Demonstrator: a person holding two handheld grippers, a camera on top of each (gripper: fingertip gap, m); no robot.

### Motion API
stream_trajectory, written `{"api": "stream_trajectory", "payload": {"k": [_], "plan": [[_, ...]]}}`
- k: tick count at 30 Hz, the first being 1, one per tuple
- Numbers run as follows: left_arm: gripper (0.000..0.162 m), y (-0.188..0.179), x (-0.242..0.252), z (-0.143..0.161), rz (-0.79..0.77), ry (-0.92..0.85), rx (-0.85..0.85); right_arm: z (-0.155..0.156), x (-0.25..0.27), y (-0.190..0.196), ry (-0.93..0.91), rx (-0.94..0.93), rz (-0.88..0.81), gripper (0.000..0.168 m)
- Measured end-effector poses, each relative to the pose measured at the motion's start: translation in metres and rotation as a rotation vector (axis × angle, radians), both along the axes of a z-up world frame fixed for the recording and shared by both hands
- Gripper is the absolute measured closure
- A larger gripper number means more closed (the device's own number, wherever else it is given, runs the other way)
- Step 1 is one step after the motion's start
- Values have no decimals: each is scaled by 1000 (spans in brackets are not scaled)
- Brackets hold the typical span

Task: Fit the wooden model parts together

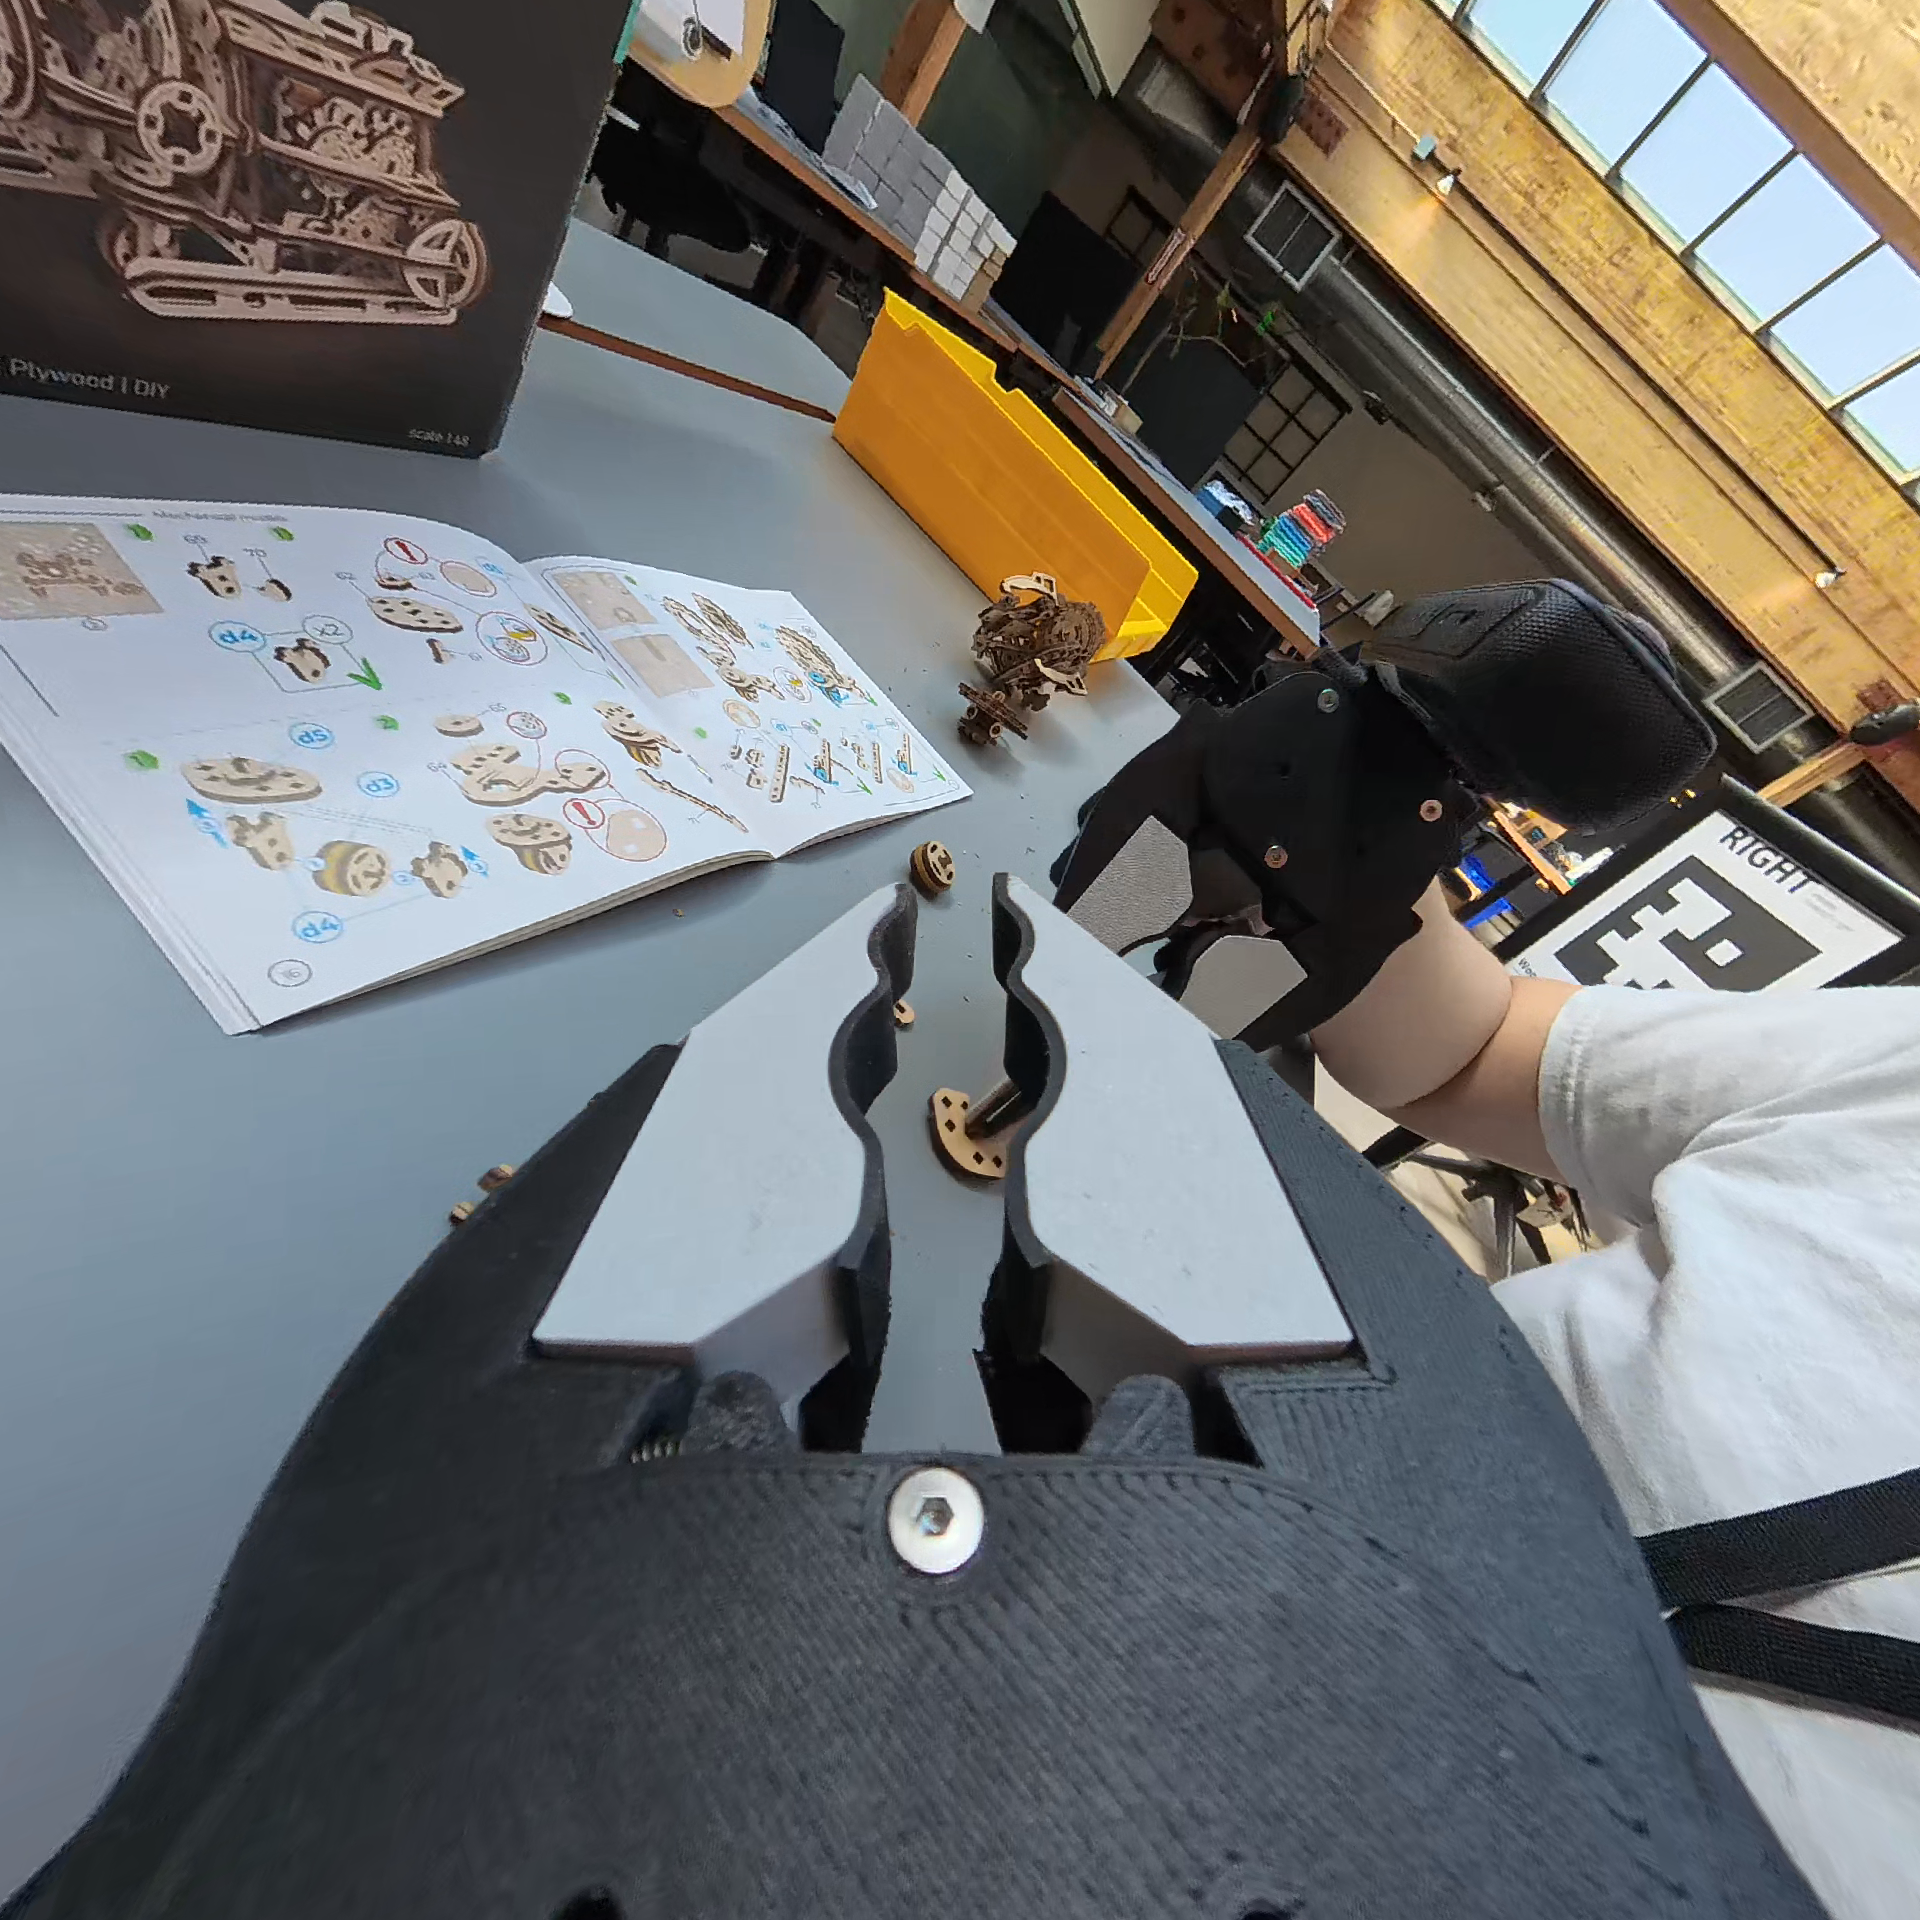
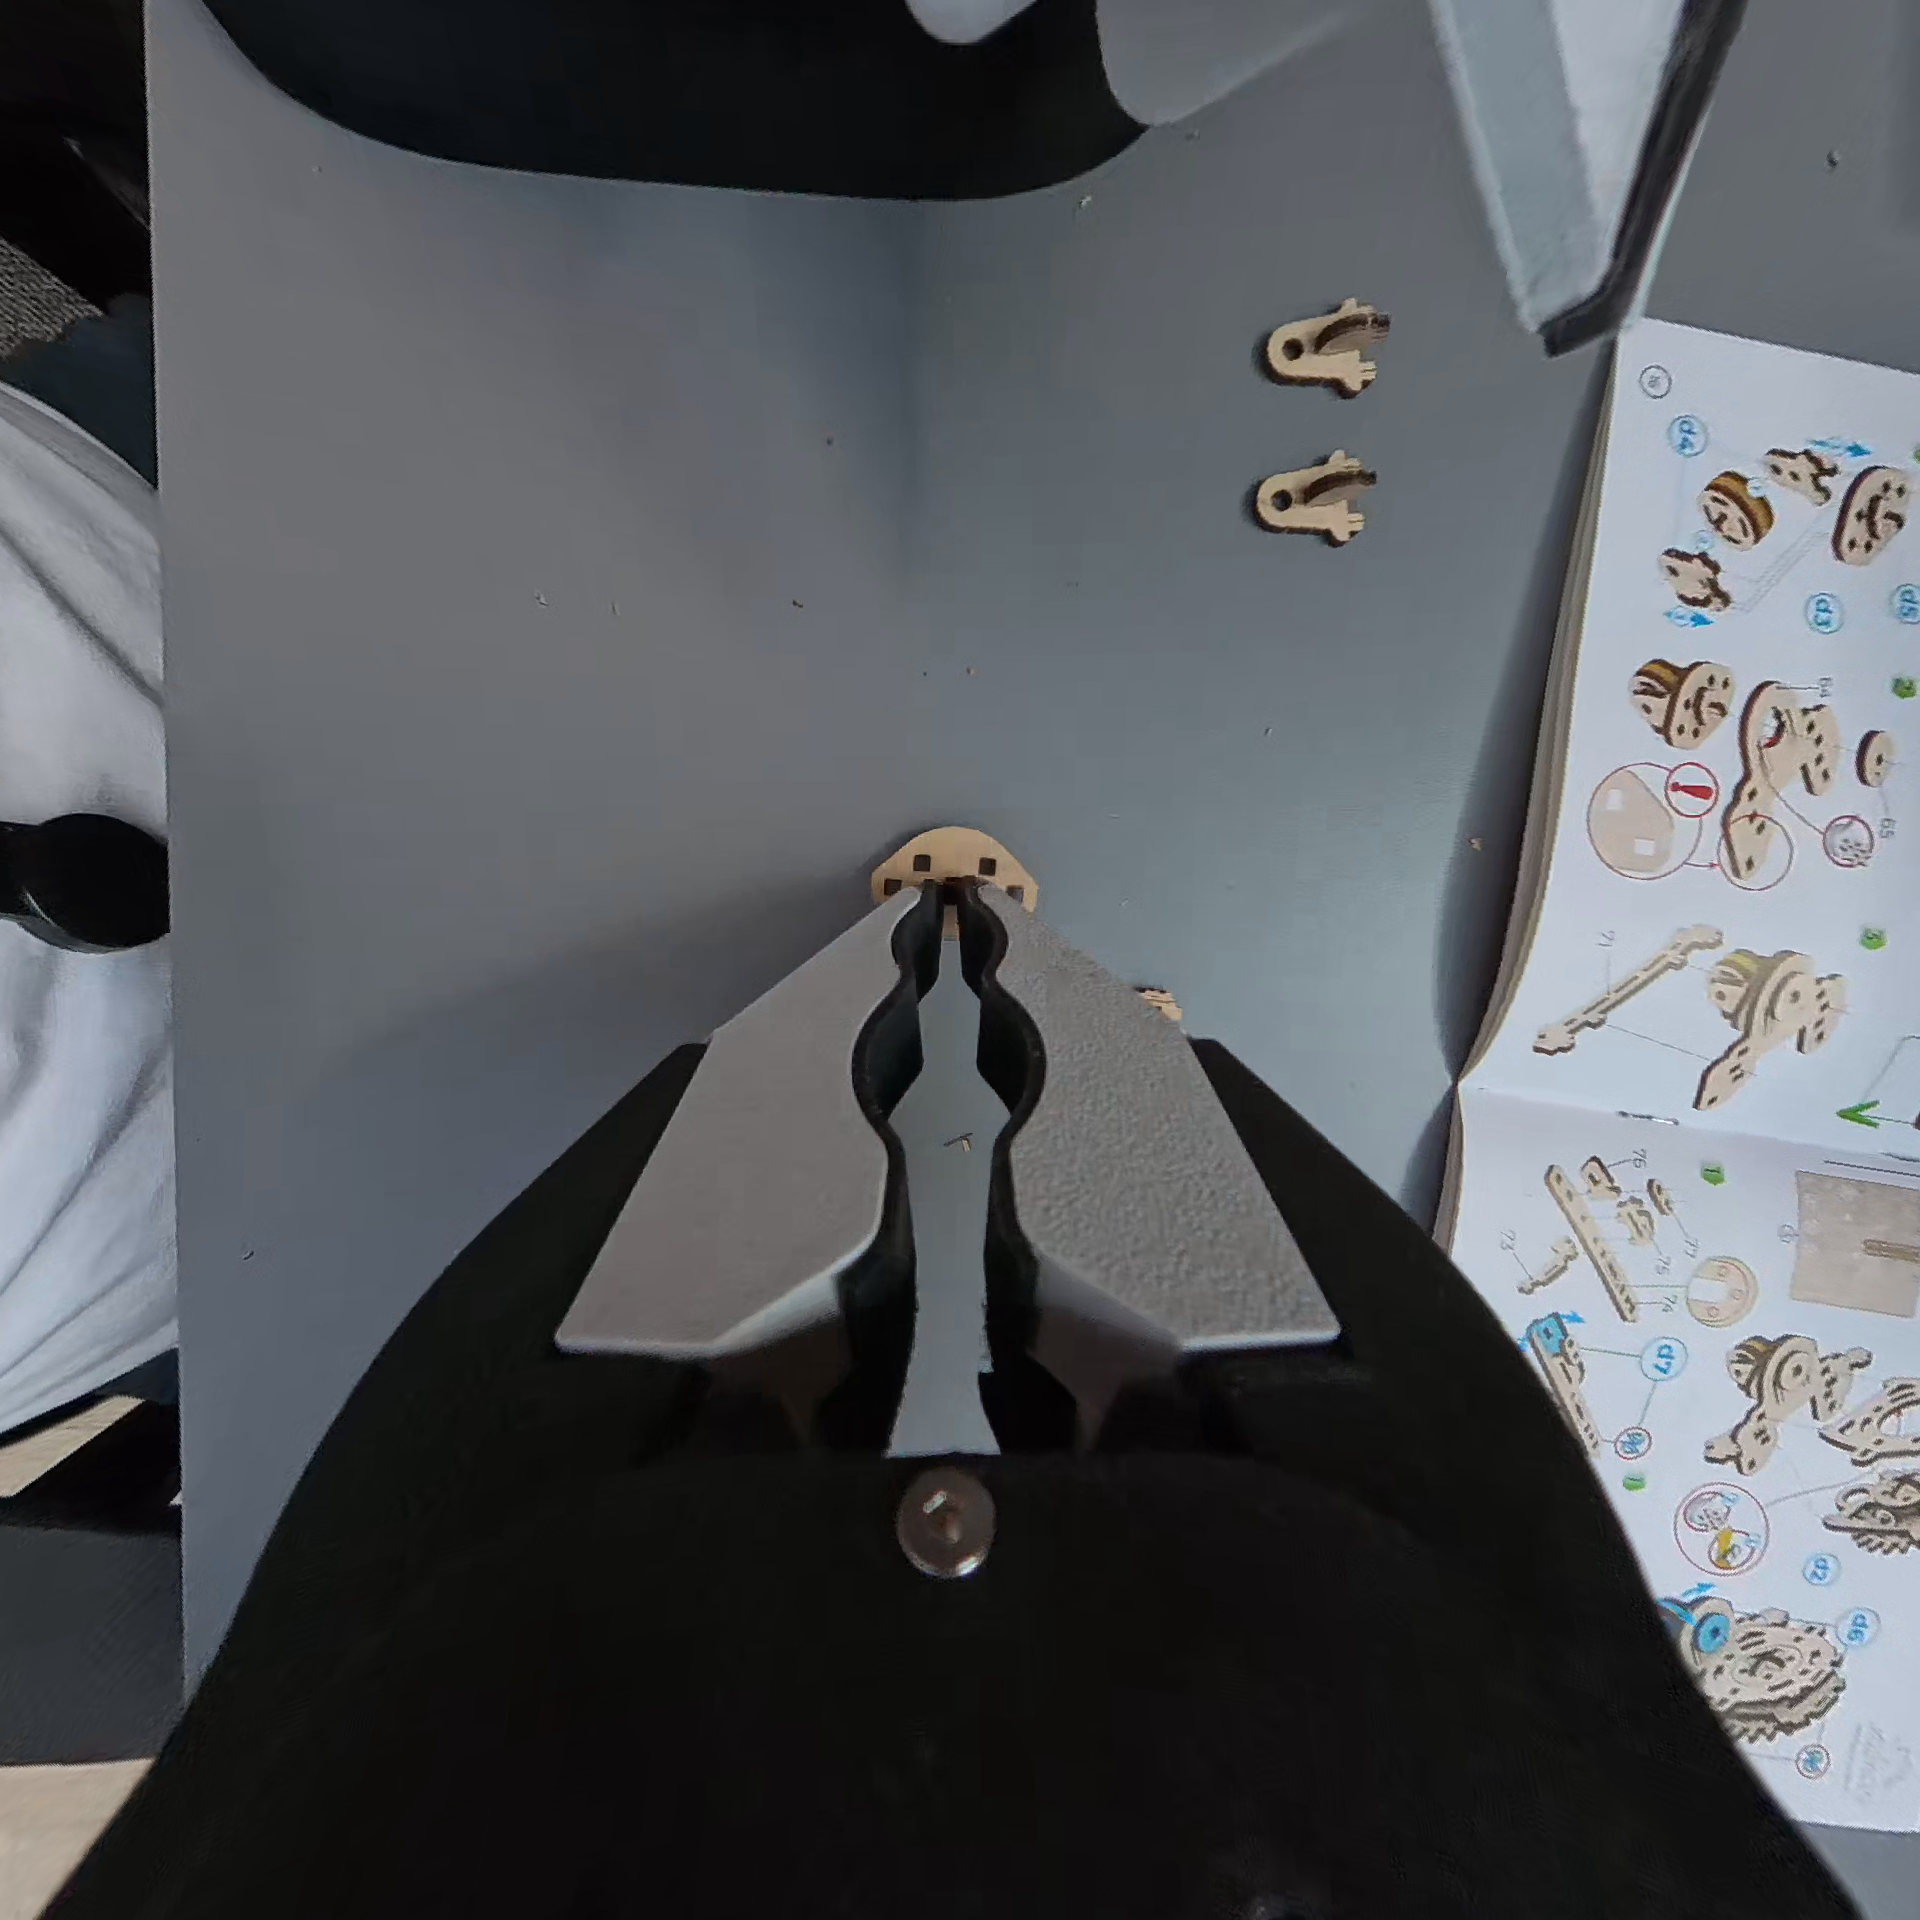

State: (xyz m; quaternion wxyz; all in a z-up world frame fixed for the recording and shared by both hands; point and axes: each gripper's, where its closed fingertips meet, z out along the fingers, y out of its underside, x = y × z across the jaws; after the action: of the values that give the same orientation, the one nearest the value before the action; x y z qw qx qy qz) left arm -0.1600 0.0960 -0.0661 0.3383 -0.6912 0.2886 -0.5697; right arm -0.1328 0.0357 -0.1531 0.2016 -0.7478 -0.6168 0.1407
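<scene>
The right gripper [image 2: 954, 906] points down at the grey table [image 2: 520, 623], its jaws nearly closed at the tips on a thin dark peg [image 1: 995, 1108] that stands in a flat wooden disc [image 2: 951, 860]. The disc has small square holes and lies on the table, well in from the edges. In the left wrist view the same disc [image 1: 961, 1141] shows between the left gripper's fingers, with the peg rising from it at a tilt.

The left gripper [image 1: 954, 906] hovers over the table with its jaws narrowly apart and nothing between them. Just past its tips lies a small wooden wheel [image 1: 932, 865].

Two small hooked wooden pieces, one [image 2: 1328, 348] beyond the other [image 2: 1315, 501], lie apart from the disc, toward the open booklet [image 2: 1714, 935]. The booklet lies flat near one table edge, its pages showing assembly drawings. Beyond it in the left wrist view a part-built wooden model [image 1: 1023, 655] stands beside a yellow bin [image 1: 997, 488] at the far edge. A dark box [image 1: 260, 208] printed with a wooden locomotive stands at the far left corner. A person's bare forearm [image 1: 1455, 1049] in a white sleeve reaches in from the right.
</scene>
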Motion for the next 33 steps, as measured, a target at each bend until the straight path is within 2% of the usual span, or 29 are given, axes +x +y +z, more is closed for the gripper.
{"api": "stream_trajectory", "payload": {"k": [1, 9, 18, 22, 24, 25, 26, 33], "plan": [[151, -2, 1, 0, -10, -11, -7, 0, -1, -1, -28, -7, 12, 165], [153, -2, -2, 5, 7, -33, 15, -1, 0, -2, -181, -39, 86, 164], [155, -1, -5, 10, 16, -56, 27, -1, 4, -5, -210, -51, 164, 165], [155, -1, -8, 14, 22, -82, 25, 26, 1, -1, -153, -39, 137, 166], [155, -1, -8, 16, 22, -87, 27, 16, 1, -2, -154, -61, 131, 167], [156, -1, -8, 16, 22, -88, 31, -3, 6, -6, -203, -95, 133, 166], [156, -1, -8, 17, 22, -87, 37, -1, 2, -6, -157, -94, 125, 166], [157, -3, -7, 17, 15, -86, 44, -3, 8, -8, -178, -57, 143, 166]]}}
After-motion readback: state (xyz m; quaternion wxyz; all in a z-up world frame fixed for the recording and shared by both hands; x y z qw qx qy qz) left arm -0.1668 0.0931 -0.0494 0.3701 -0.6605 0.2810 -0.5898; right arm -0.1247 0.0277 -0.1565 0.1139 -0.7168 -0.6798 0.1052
